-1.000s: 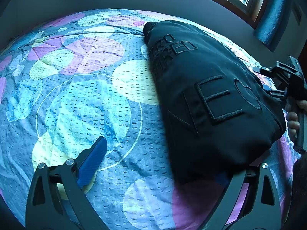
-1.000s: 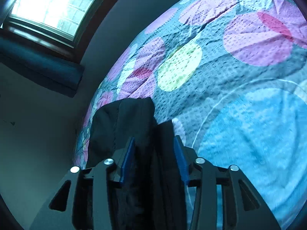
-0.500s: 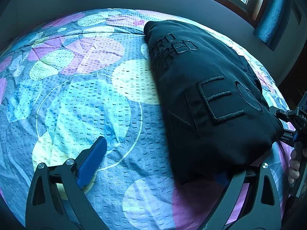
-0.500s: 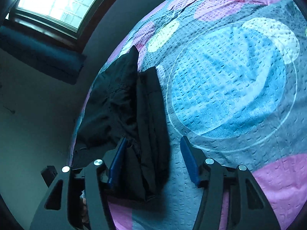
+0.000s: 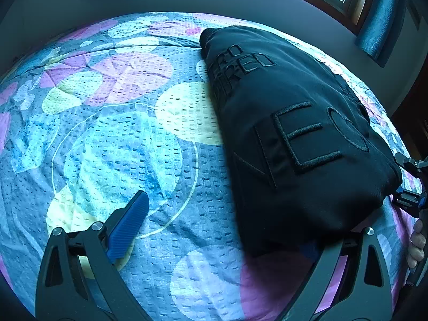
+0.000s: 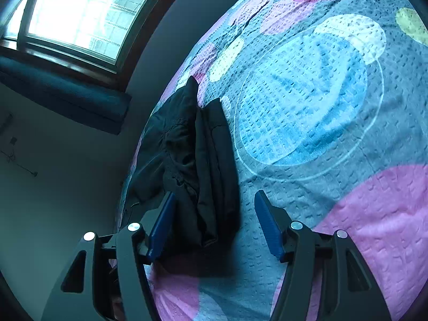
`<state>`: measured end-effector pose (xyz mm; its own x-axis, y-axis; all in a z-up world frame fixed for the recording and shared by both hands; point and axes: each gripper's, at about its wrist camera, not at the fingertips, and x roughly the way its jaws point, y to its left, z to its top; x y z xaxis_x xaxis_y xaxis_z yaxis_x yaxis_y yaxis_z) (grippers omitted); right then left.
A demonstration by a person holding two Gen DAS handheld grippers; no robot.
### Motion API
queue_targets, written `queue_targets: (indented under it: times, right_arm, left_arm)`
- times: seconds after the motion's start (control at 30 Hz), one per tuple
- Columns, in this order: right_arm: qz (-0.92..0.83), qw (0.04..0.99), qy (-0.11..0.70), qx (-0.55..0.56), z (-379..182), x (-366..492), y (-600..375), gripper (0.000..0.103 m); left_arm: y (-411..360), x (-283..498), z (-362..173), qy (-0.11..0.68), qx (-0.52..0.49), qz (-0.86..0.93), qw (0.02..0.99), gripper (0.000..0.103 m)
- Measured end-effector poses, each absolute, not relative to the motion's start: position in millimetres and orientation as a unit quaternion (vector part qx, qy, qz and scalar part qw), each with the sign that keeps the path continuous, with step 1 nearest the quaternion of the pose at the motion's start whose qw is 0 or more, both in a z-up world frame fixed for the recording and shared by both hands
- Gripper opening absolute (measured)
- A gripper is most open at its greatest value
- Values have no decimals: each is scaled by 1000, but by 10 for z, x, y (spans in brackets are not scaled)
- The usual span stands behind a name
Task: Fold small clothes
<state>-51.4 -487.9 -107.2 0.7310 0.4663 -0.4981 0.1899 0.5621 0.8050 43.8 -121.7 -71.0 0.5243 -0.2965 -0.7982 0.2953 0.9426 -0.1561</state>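
Note:
A folded black garment (image 5: 294, 133) with raised letters lies on the bed, at the right of the left wrist view. In the right wrist view it (image 6: 203, 165) shows edge-on as stacked folds. My left gripper (image 5: 222, 230) is open; its left blue finger (image 5: 128, 227) rests over the bedspread, and its right finger is hidden under the garment's near corner. My right gripper (image 6: 214, 227) is open, its fingers on either side of the garment's near end without closing on it. It also shows at the right edge of the left wrist view (image 5: 412, 187).
The bedspread (image 5: 120, 147) is patterned with blue, pink and yellow circles. A grey wall and a window (image 6: 80, 18) with a dark sill lie beyond the bed's edge. A person's hand (image 5: 417, 243) holds the right gripper.
My right gripper has opened, letting go of the garment, and pulled back and down along the bed. The left gripper and the garment have stayed in place.

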Motion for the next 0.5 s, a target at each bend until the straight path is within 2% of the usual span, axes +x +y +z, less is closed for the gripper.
queue_targets:
  times: [0.3, 0.5]
  right_arm:
    - [86, 811, 364, 451, -1002, -711, -4757, 69]
    - [94, 808, 361, 457, -979, -750, -4754, 72]
  left_arm:
    - [-1124, 324, -651, 456, -27, -186, 870, 97]
    - [-880, 56, -509, 451, -130, -297, 831, 97]
